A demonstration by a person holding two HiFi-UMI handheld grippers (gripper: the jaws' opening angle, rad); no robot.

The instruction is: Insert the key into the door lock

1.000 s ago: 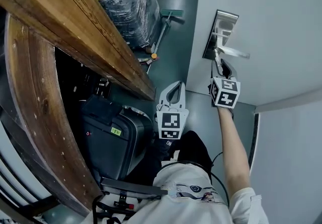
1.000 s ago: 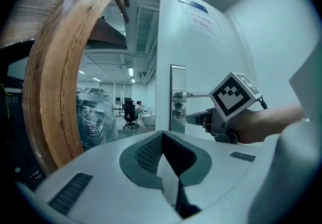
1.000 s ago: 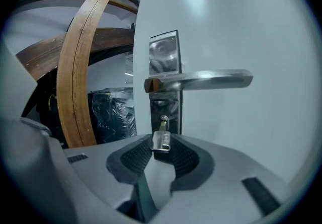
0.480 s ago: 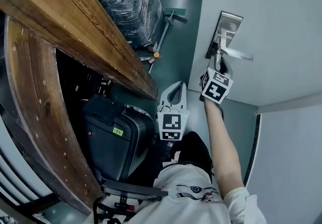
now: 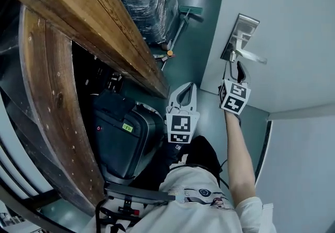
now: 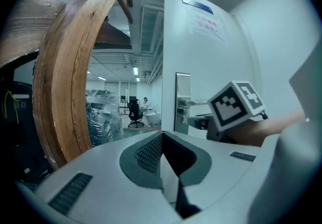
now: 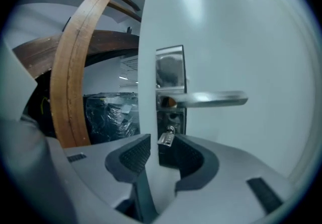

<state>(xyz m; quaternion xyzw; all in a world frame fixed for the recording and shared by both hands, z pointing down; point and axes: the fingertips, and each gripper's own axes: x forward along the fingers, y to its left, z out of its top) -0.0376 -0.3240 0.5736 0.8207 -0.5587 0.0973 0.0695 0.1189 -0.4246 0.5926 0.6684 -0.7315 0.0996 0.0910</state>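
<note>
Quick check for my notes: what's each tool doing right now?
Left tool: closed, empty.
Right tool: open, its jaws have just been opening; the key sits in the lock between them, not gripped.

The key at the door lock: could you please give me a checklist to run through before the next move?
1. Key in the lock, under the handle: ok.
2. Key pushed fully home: cannot tell.
3. Right gripper has let go: ok. Its fingers have just been opening, and the key head stands between them, unpressed.
4. Handle level and untouched: ok.
5. Left gripper shut, empty, away from the door: ok.
</note>
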